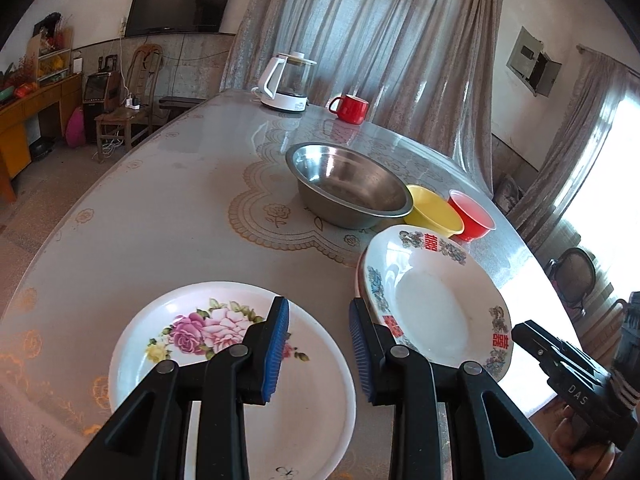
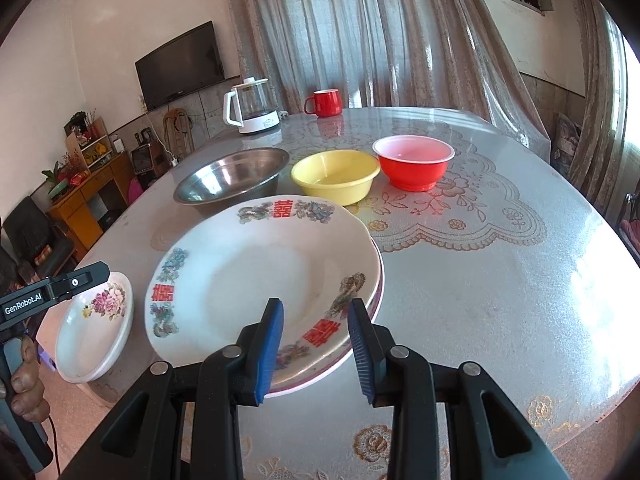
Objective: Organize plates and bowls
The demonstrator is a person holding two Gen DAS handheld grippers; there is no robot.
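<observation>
A white plate with pink roses [image 1: 224,360] lies near the table's front edge, under my open left gripper [image 1: 318,344]; it also shows in the right wrist view [image 2: 96,328]. A white plate with red characters [image 1: 436,300] sits on top of another plate to the right; my open right gripper [image 2: 316,344] hovers over its near rim [image 2: 264,276]. Behind stand a steel bowl [image 1: 348,184] [image 2: 232,178], a yellow bowl [image 1: 432,210] [image 2: 336,176] and a red bowl [image 1: 472,214] [image 2: 414,166]. Both grippers are empty.
A white kettle [image 1: 286,84] [image 2: 250,106] and a red mug [image 1: 350,108] [image 2: 324,103] stand at the far side of the round table [image 1: 160,200]. The right gripper's body [image 1: 572,376] shows at the right of the left wrist view.
</observation>
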